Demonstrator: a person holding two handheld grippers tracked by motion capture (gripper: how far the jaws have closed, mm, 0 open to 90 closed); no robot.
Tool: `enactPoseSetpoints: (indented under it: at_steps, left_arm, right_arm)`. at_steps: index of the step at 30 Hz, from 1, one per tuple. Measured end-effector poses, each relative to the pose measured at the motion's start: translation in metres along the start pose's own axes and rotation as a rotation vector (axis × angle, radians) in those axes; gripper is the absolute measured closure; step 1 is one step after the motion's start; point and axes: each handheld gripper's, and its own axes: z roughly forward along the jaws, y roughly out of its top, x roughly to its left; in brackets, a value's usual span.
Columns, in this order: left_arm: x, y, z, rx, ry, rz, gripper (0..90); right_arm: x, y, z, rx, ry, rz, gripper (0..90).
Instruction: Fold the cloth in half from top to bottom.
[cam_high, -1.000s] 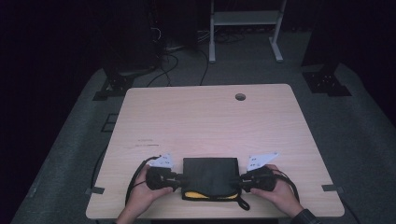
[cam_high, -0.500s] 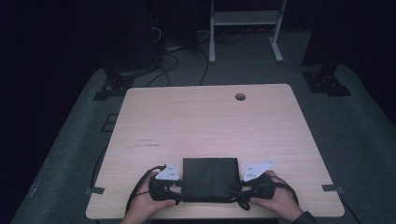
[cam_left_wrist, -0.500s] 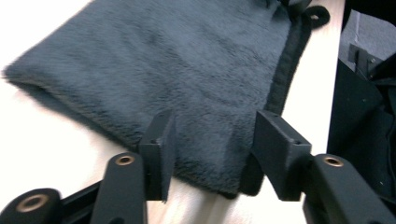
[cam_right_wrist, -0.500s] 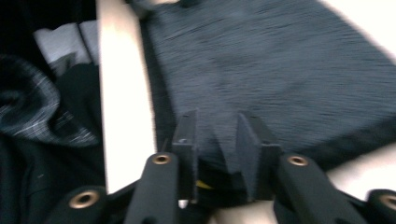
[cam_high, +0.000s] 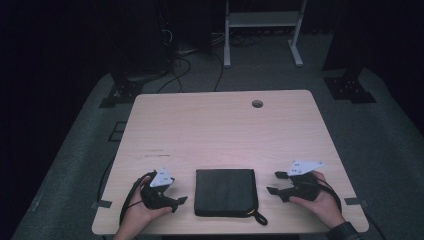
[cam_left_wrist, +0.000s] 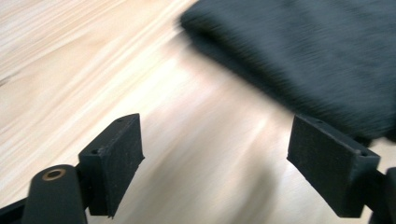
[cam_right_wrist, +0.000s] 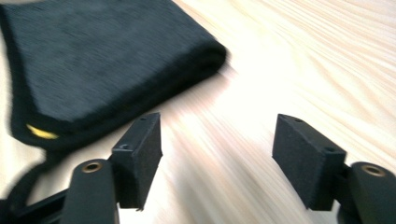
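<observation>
On the left, the left hand-held gripper (cam_high: 172, 200) sits in the person's left hand (cam_high: 142, 212) near the front edge of the table (cam_high: 220, 130), its jaws pointing right toward the cloth (cam_high: 225, 191). Those jaws have just been opening and now stand apart, with only bare wood between them; in the left gripper view the pads (cam_left_wrist: 114, 161) flank the table top and the cloth (cam_left_wrist: 303, 60) lies beyond them, clear of both.

In the middle, the cloth is a dark folded square lying flat near the front edge, between the two grippers and touching neither. A thin yellow line shows along its near edge, and a small loop (cam_high: 259, 218) trails from its near right corner.

On the right, the right hand-held gripper (cam_high: 276, 183) rests in the right hand (cam_high: 317, 200), pointing left at the cloth and just beside it. Its jaws have also just been opening and stand apart with nothing between them. In the right gripper view the cloth (cam_right_wrist: 102, 60) lies up and to the left of the pads (cam_right_wrist: 140, 149), with a yellow tag (cam_right_wrist: 41, 132) at its near corner.

Farther back, a round hole (cam_high: 257, 103) sits in the table.
</observation>
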Motion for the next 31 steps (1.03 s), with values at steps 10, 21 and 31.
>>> enactPoseSetpoints:
  at_steps: [10, 21, 31]
  left_arm:
    - [0.025, -0.024, -0.007, 0.048, 0.087, -0.042, 6.9]
    - [0.034, -0.034, -0.006, 0.004, 0.080, -0.073, 0.0]
    - [0.036, -0.037, -0.006, -0.020, 0.076, -0.068, 0.0]
  right_arm:
    - [-0.027, -0.025, -0.017, 0.074, -0.109, 0.056, 25.6]
    - [-0.035, -0.033, -0.017, 0.086, -0.171, 0.065, 14.0]
    - [-0.035, -0.038, -0.017, 0.051, -0.194, 0.082, 12.7]
